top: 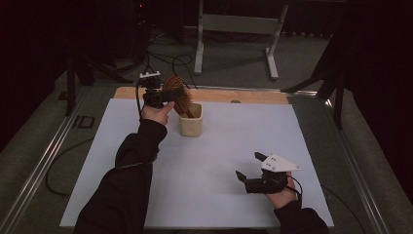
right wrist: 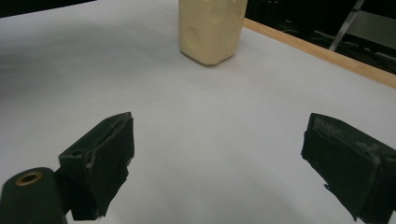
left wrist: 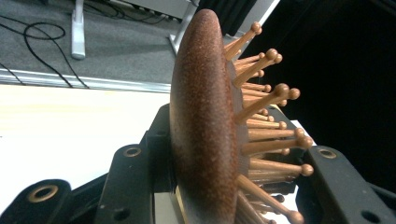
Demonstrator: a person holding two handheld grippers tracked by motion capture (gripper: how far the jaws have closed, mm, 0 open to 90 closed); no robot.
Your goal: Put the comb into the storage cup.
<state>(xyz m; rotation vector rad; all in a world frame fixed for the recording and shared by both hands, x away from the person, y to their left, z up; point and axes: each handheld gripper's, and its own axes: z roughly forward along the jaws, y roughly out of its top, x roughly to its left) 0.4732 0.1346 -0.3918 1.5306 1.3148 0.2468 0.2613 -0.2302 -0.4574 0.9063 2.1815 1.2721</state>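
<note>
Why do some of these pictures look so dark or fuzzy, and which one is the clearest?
High view: the room around is nearly black, while the white table is evenly lit, with soft shadows. Left gripper view: the wooden hairbrush sits so close that its lower edge blurs, and the right half is black. Right gripper view: brightest and clearest, though the cream cup is slightly soft.

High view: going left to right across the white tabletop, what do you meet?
Left gripper, shut on the wooden hairbrush → cream cup, the brush's lower end inside it → right gripper, jaws open and holding nothing, resting near the front right of the white table.
</note>
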